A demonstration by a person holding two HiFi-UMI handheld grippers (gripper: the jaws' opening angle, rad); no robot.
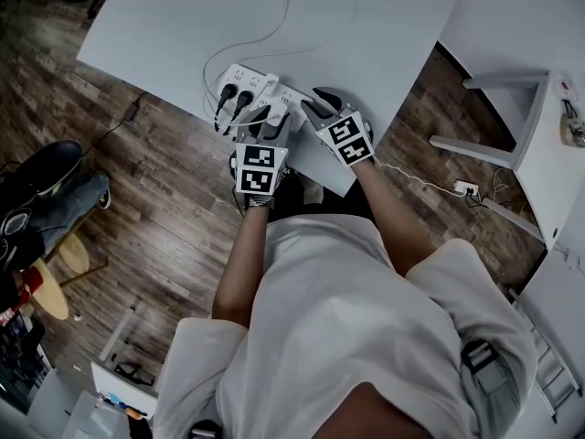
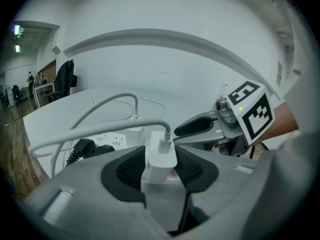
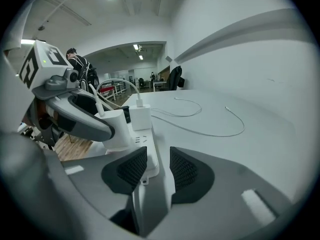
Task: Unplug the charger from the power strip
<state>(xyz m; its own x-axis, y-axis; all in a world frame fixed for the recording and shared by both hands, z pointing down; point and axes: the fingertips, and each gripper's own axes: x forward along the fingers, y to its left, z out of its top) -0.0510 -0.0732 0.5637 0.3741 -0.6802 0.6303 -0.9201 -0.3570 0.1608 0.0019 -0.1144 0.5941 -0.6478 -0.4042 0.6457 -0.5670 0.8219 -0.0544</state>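
Note:
A white power strip (image 1: 245,79) lies near the front edge of the white table (image 1: 164,26). A white charger (image 2: 161,156) stands plugged into it, its white cable (image 2: 100,132) arching off to the left. My left gripper (image 2: 160,169) is open around this charger, a dark pad close on each side. Seen from the right gripper view, the same charger (image 3: 113,128) sits beside a second white charger (image 3: 140,116). My right gripper (image 3: 152,169) is open over the near end of the strip (image 3: 148,156), holding nothing. In the head view both grippers (image 1: 267,128) (image 1: 313,104) sit side by side at the strip.
Two black plugs (image 1: 230,101) fill the strip's left end. A loose white cable (image 1: 274,21) curls over the table behind it. The table edge runs just under my hands. A wall-plug adapter (image 1: 466,188) lies on the wooden floor to the right, near a white stand (image 1: 512,108).

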